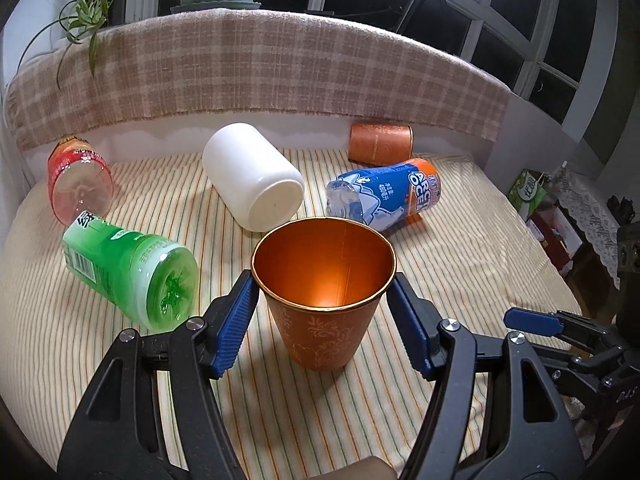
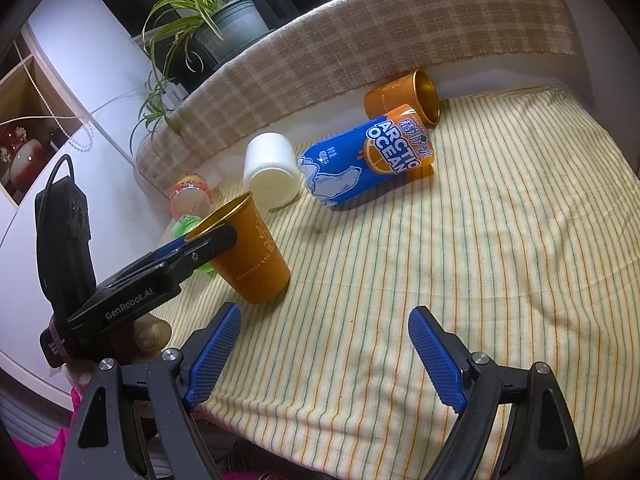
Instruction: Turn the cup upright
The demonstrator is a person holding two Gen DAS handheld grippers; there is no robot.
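Note:
An orange cup (image 1: 323, 292) with a gold rim and leaf pattern stands upright on the striped cloth, mouth up. My left gripper (image 1: 323, 304) has its blue pads on both sides of the cup just under the rim, touching it. The right wrist view shows the same cup (image 2: 250, 254) upright with the left gripper's finger (image 2: 200, 250) against it. My right gripper (image 2: 326, 352) is open and empty over the cloth, near the front edge, to the right of the cup. A second orange cup (image 1: 380, 143) lies on its side at the back; it also shows in the right wrist view (image 2: 402, 100).
Lying on the cloth: a white jar (image 1: 252, 176), a blue Arctic Ocean bottle (image 1: 386, 194), a green bottle (image 1: 132, 270), a red bottle (image 1: 78, 178). A checked blanket (image 1: 256, 68) covers the raised back ledge, with potted plants (image 2: 224, 20) above. The right gripper's finger (image 1: 532, 322) shows at right.

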